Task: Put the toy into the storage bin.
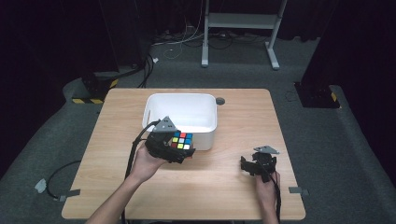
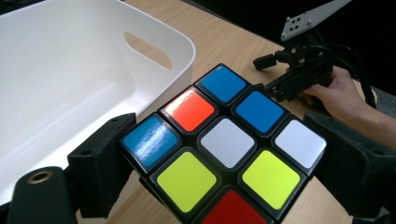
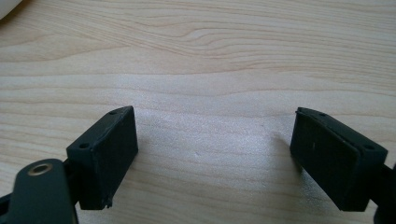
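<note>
Left claw (image 2: 224, 154): its two black jaws press on opposite sides of the puzzle cube (image 2: 223, 148), which you hold clear of the counter (image 1: 219, 177) just below the near wall of the white bin (image 1: 205, 140), at centre-left of the high view. In the left gripper view the cube fills the lower middle of the frame, and the bin's near corner and handle slot lie at upper left.

Right claw (image 3: 215, 154): jaws spread wide with nothing between them, hovering low over bare wood at lower right of the high view, well apart from the cube.

Hazards, as judged from this pose. The jaws appear to bear on smooth cube faces near its edges, so a twist of your wrist may let the cube pivot or slip out onto the counter. The bin's rim stands close ahead; if you carry the cube forward without lifting it first, it may strike the wall, shove the bin, or be knocked loose. A release before the cube clears the rim would drop it outside.
</note>
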Tool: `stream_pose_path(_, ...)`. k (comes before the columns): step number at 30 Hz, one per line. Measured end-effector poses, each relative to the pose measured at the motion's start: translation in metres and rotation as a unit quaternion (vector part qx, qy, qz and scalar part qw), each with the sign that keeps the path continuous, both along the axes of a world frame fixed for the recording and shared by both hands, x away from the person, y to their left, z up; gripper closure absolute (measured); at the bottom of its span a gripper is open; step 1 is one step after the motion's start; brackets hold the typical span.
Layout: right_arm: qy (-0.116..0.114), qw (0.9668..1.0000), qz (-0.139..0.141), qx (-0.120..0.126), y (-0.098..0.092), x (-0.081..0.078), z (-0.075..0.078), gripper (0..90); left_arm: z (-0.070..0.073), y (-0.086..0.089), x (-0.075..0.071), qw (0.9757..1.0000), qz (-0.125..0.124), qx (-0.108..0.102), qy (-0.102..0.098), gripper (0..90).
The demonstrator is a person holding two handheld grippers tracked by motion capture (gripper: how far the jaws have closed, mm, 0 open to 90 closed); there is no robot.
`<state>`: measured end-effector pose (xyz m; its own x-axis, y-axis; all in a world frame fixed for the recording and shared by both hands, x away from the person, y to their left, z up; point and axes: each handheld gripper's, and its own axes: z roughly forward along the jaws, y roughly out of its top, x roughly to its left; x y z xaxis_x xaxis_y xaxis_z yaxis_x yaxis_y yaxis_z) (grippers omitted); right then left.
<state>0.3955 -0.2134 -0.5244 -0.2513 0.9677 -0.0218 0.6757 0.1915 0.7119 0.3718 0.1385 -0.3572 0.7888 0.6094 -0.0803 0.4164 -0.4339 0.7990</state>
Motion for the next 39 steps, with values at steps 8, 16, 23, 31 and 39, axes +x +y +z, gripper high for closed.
stream_pose_path(8,0.000,1.0000,0.000,0.000,0.000,0.000,0.000,14.5,0.006,0.001,0.007,0.9999,0.008,0.004,-0.006,13.3)
stream_pose_path(16,0.000,1.0000,0.001,0.000,0.000,0.000,0.000,14.5,0.009,0.002,0.014,0.9998,0.017,0.001,-0.008,13.3)
stream_pose_path(23,0.000,1.0000,0.002,0.000,0.000,0.000,0.000,14.5,0.013,0.001,0.019,0.9997,0.019,0.003,-0.012,13.3)
stream_pose_path(31,0.000,1.0000,0.002,0.001,0.000,0.000,0.000,14.5,0.017,0.000,0.025,0.9997,0.023,-0.001,-0.011,13.3)
stream_pose_path(39,0.000,1.0000,0.002,0.001,0.000,0.000,0.000,14.5,0.025,0.000,0.031,0.9994,0.029,-0.010,-0.015,13.3)
